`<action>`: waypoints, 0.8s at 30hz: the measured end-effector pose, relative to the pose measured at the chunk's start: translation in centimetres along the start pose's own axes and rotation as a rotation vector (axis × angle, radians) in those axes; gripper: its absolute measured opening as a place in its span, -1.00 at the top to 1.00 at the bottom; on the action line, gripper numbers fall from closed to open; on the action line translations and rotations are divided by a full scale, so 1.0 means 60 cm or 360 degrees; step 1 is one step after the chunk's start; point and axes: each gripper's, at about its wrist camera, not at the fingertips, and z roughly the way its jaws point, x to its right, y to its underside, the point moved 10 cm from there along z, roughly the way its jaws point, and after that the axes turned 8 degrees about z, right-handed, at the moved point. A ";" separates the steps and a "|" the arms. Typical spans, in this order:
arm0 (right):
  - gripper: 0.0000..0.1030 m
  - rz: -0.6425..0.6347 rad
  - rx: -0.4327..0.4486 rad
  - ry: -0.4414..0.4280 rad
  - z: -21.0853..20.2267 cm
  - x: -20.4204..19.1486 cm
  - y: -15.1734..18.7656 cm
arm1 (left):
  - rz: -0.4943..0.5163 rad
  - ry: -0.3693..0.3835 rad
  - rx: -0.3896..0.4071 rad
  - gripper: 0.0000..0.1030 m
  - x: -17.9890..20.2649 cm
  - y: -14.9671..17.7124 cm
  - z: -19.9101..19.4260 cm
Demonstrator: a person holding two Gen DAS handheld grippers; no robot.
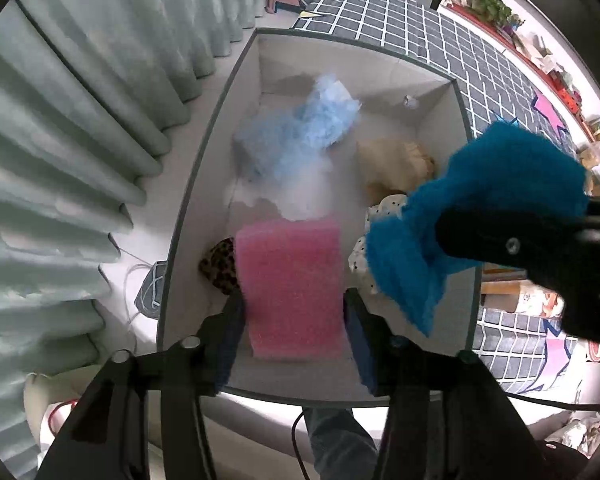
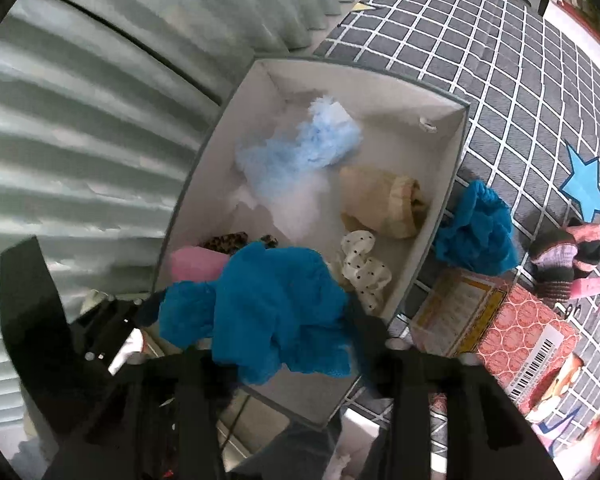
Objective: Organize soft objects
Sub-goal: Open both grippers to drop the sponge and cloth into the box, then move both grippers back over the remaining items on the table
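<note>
While I hold both grippers over the white storage box (image 1: 204, 168), my left gripper (image 1: 294, 312) has its fingers (image 1: 232, 320) spread about as wide as the pink sponge (image 1: 292, 284) and pressed against its two sides. Beside the sponge in the box lie a leopard-print scrunchie (image 1: 218, 266), a pale blue fluffy piece (image 1: 296, 136), a beige cloth bundle (image 1: 396, 164) and a white dotted fabric (image 2: 364, 264). My right gripper (image 2: 284, 336) is clamped on a teal fuzzy cloth (image 2: 268, 304) above the box's near end. A second teal cloth (image 2: 476, 232) lies outside on the grid-patterned rug (image 2: 500, 80), near a striped sock (image 2: 564, 264).
</note>
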 end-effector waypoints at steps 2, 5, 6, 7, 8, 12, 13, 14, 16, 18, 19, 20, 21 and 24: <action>-0.48 0.0009 0.0022 -0.0016 -0.008 0.001 -0.005 | -0.0016 0.0000 0.0004 -0.48 -0.002 0.000 -0.002; -0.51 0.0036 0.0056 -0.0034 -0.024 0.006 -0.011 | -0.0028 0.0038 -0.0011 -0.61 0.001 0.000 -0.002; -0.51 0.0046 0.0065 -0.0040 -0.031 0.009 -0.013 | -0.0033 0.0049 -0.0013 -0.69 0.003 0.000 -0.002; -0.52 0.0055 0.0072 -0.0044 -0.036 0.011 -0.015 | -0.0047 0.0061 -0.0010 -0.70 0.004 -0.001 -0.002; -0.68 0.0064 0.0081 -0.0050 -0.043 0.014 -0.015 | -0.0058 0.0065 -0.0007 -0.71 0.003 -0.001 -0.003; -0.94 0.0114 0.0152 -0.0076 -0.087 0.034 -0.024 | -0.0107 0.0091 -0.0013 -0.71 0.007 -0.006 -0.007; -0.94 0.0133 0.0170 -0.0089 -0.102 0.042 -0.027 | -0.0116 0.0103 -0.0007 -0.72 0.009 -0.008 -0.009; -0.94 0.0153 0.0189 -0.0100 -0.116 0.051 -0.030 | -0.0128 0.0116 0.0004 -0.72 0.011 -0.013 -0.013; -0.94 0.0195 0.0237 -0.0118 -0.146 0.073 -0.039 | -0.0140 0.0146 0.0035 -0.72 0.018 -0.022 -0.022; -0.94 0.0238 0.0284 -0.0114 -0.174 0.101 -0.048 | -0.0151 0.0190 0.0081 -0.73 0.026 -0.035 -0.033; -0.94 0.0276 0.0314 -0.0105 -0.190 0.124 -0.052 | -0.0156 0.0210 0.0100 -0.75 0.030 -0.041 -0.037; -0.94 0.0307 0.0333 -0.0100 -0.199 0.141 -0.057 | -0.0161 0.0232 0.0115 -0.93 0.034 -0.048 -0.041; -0.94 0.0347 0.0357 -0.0093 -0.210 0.162 -0.060 | -0.0171 0.0264 0.0137 -1.00 0.040 -0.057 -0.045; -0.94 0.0473 0.0387 -0.0048 -0.219 0.228 -0.061 | -0.0173 0.0295 0.0157 -1.00 0.052 -0.072 -0.049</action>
